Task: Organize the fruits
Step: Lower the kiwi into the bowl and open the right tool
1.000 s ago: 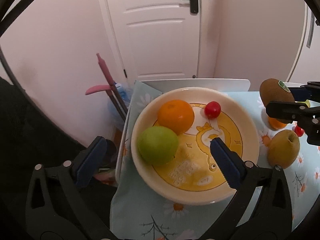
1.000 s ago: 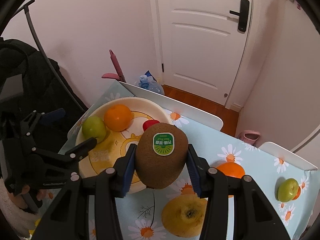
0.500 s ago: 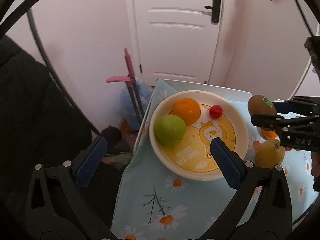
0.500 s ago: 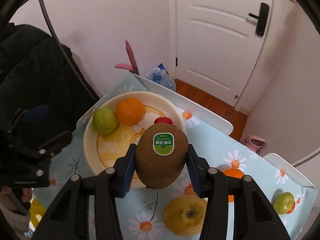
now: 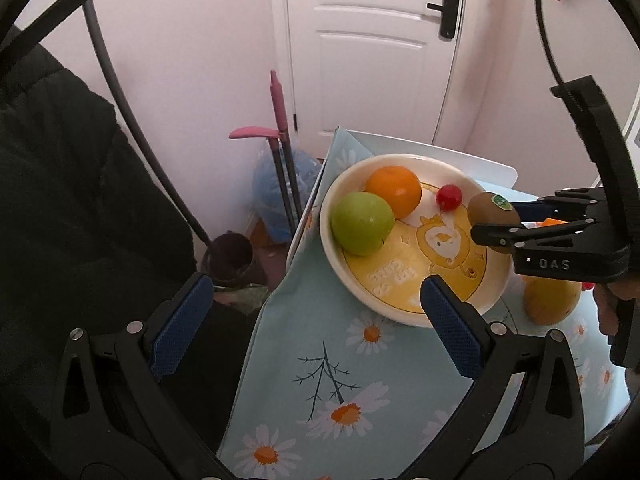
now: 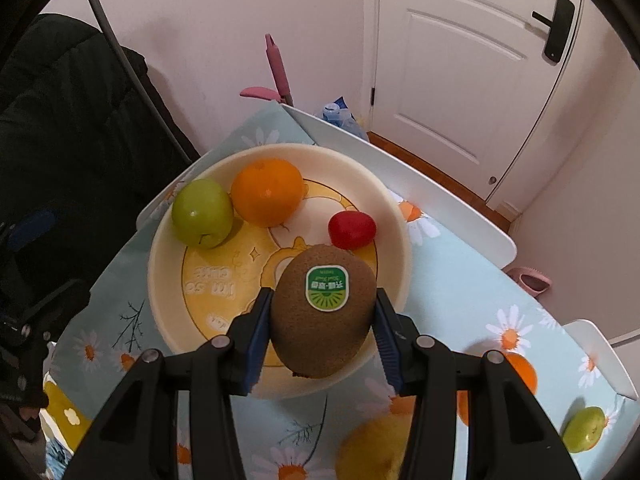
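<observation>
- Brown, fuzzy kiwi with a green sticker is pinched between the blue pads of the right gripper; pads press on both flanks of the fruit.
- Kiwi is held over the near-right part of the cream bowl, above the yellow printed floor; whether it touches the bowl cannot be told.
- Inside the bowl: a green apple against the left wall, an orange touching it, and a small red fruit lying apart, just beyond the kiwi.
- Left gripper stands spread wide with nothing between its pads; it hangs over the near left corner of the floral tablecloth, short of the bowl.
- In the left wrist view the right gripper enters from the right with the kiwi above the bowl's right rim.
- Outside the bowl, on the cloth: a yellow pear-like fruit near the right gripper, a second orange partly hidden behind a finger, and a small green fruit well apart at far right.
- White door shut in the background.
</observation>
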